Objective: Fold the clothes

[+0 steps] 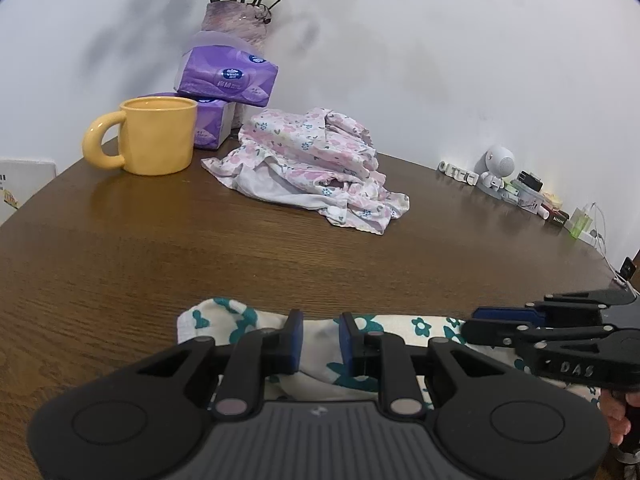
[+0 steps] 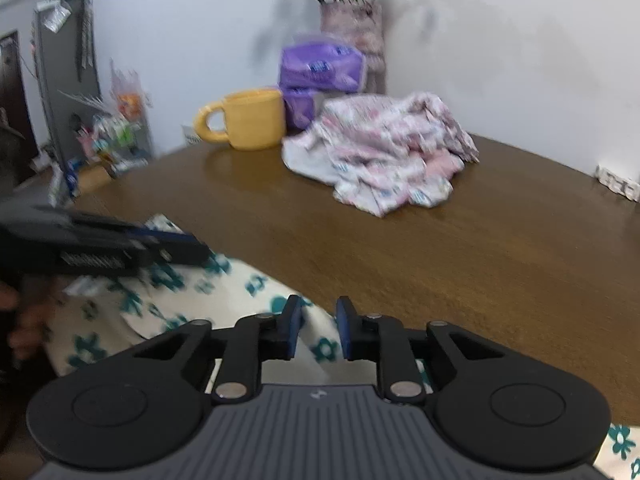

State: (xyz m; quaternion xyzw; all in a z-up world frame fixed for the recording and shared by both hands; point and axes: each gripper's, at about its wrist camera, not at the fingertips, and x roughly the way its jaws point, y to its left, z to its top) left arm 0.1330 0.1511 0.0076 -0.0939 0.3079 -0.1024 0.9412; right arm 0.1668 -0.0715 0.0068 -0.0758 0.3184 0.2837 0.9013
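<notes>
Both the left gripper (image 1: 319, 342) and right gripper (image 2: 317, 330) hold narrow jaws pinching the white teal-flowered garment (image 1: 320, 334) on the wooden table (image 1: 200, 248). The right view is blurred, so its grip is probable only.

two garments: a teal-flowered cloth (image 1: 400, 330) and a pink floral heap (image 1: 316, 168). two purple tissue packs (image 1: 228, 76), one yellow mug (image 1: 156, 140), one vase (image 1: 236, 24), two grippers (image 1: 319, 344).
</notes>
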